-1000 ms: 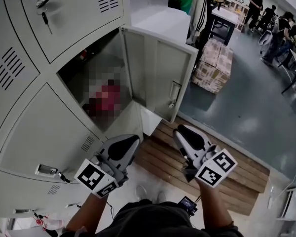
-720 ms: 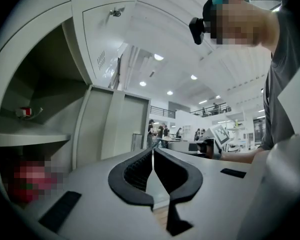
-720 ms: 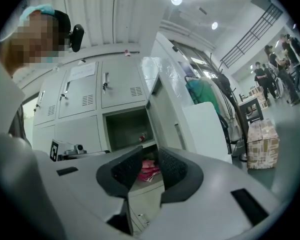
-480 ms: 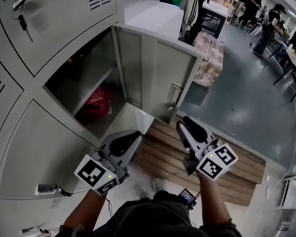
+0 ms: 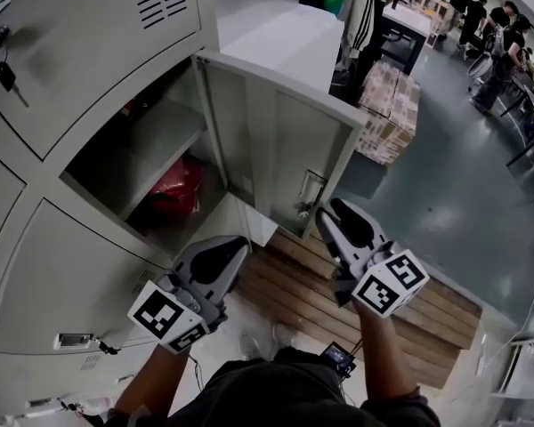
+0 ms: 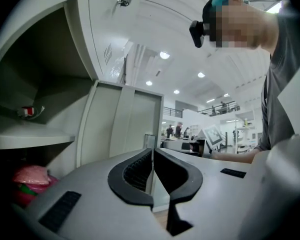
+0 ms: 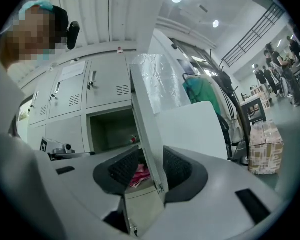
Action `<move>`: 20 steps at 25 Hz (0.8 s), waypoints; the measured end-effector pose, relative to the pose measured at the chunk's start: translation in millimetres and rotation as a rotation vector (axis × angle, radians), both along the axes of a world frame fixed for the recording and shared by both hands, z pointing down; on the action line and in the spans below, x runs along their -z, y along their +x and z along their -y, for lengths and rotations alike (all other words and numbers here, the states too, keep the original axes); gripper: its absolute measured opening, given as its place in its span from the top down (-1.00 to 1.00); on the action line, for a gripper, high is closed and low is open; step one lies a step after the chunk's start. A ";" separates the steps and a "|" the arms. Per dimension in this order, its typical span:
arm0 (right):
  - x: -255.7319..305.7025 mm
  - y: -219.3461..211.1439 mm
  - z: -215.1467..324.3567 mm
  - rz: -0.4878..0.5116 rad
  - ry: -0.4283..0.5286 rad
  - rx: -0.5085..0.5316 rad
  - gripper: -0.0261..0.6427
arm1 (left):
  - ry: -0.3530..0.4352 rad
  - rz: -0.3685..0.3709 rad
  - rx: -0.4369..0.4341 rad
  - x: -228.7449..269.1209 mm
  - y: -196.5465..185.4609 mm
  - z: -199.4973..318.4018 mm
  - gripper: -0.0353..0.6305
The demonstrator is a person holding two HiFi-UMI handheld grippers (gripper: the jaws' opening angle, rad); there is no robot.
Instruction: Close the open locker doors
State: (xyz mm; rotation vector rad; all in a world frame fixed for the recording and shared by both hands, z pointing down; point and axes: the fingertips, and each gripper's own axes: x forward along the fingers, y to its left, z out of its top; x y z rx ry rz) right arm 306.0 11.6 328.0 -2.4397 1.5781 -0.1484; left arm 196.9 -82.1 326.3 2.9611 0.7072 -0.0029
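One grey locker door (image 5: pixel 285 140) stands open to the right of its compartment (image 5: pixel 129 163), which holds a red bag (image 5: pixel 176 189) under a shelf. My right gripper (image 5: pixel 334 210) is open and points at the door's free edge, just below the latch (image 5: pixel 310 189). In the right gripper view the door edge (image 7: pixel 145 119) runs through the gap of my right gripper (image 7: pixel 151 156); whether it touches, I cannot tell. My left gripper (image 5: pixel 227 249) is shut and empty, low in front of the compartment. In the left gripper view, that gripper (image 6: pixel 152 154) faces the door's inner face (image 6: pixel 122 124).
Shut lockers surround the open one; a key (image 5: pixel 4 74) hangs in the upper door. A wooden pallet (image 5: pixel 338 301) lies on the floor below the grippers. Stacked cardboard boxes (image 5: pixel 387 105) stand behind the door, and people (image 5: pixel 489 43) stand at tables at the far right.
My head view has swung, so the lockers sit further left and lower. The right gripper has risen a little closer to the door's latch. The door itself has not swung.
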 end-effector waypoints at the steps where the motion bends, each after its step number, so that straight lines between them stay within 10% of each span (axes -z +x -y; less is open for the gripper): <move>1: 0.4 3.6 0.4 0.000 0.002 0.008 0.58 | 0.000 0.000 0.008 0.4 2.7 -0.8 0.87; 20: -4.6 16.7 6.0 0.014 0.002 0.163 0.59 | -0.002 0.020 0.127 -3.4 11.0 -14.3 0.87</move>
